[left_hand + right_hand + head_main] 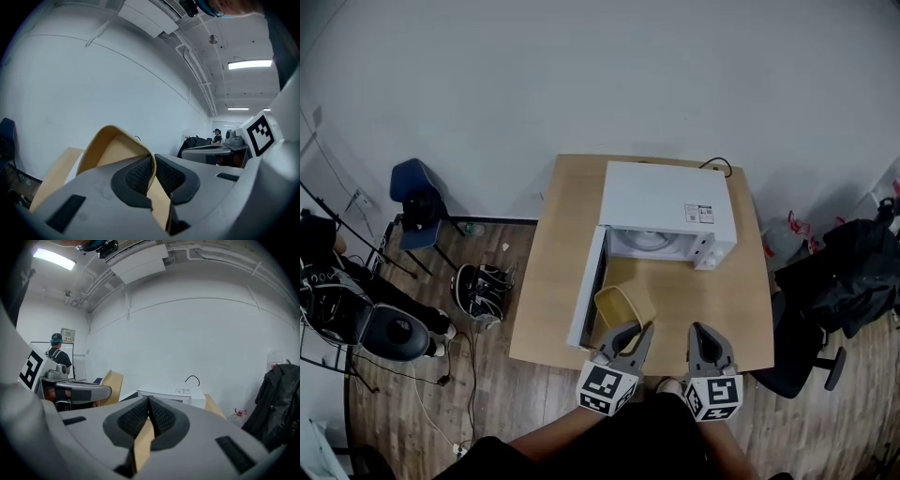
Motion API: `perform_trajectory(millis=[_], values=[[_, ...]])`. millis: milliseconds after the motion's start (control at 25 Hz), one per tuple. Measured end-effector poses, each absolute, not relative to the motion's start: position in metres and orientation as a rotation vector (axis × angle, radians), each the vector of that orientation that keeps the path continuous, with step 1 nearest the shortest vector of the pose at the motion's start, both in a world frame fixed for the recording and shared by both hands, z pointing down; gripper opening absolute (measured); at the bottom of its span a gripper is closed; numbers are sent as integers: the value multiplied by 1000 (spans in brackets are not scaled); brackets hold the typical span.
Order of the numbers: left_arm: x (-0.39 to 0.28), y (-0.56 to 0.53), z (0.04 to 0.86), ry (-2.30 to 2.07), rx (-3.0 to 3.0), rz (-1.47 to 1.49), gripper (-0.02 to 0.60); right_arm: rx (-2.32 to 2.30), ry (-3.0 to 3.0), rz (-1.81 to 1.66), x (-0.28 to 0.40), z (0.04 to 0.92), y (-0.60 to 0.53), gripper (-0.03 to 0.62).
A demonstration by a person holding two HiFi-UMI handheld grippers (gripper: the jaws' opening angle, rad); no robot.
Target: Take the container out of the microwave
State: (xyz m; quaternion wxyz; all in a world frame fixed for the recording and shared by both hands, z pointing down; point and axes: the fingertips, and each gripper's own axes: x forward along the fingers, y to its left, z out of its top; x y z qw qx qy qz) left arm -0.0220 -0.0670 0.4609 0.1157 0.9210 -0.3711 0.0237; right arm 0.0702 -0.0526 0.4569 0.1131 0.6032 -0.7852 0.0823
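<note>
Left gripper [634,328] and right gripper [701,330] are grey (black-white marker cubes [607,387]).

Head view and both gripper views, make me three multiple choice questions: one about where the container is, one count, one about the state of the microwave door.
1. Where is the tan plastic container relative to the white microwave?
A. Inside the cavity
B. Outside, in front of the cavity
C. On its roof

2. How many grippers grip the container?
A. Two
B. None
C. One

3. How does the microwave's door stand?
A. Swung open
B. Shut
C. Taken off

Answers:
1 B: the head view shows it out in front of the cavity, beside the door.
2 C: only the left gripper pinches the container's wall; the right gripper is closed on nothing.
3 A: the door stands out towards the camera and the cavity is exposed.
</note>
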Motion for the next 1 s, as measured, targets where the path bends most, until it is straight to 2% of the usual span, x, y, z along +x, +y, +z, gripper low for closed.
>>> perform_trajectory(millis=[360,1000], values=[[-35,-73,459,-1134,2727,93,25,1816,-2277,231,83,457,-55,60],[-45,-66,464,-1109,2738,107,23,1826,-2281,224,69,460,-47,59]])
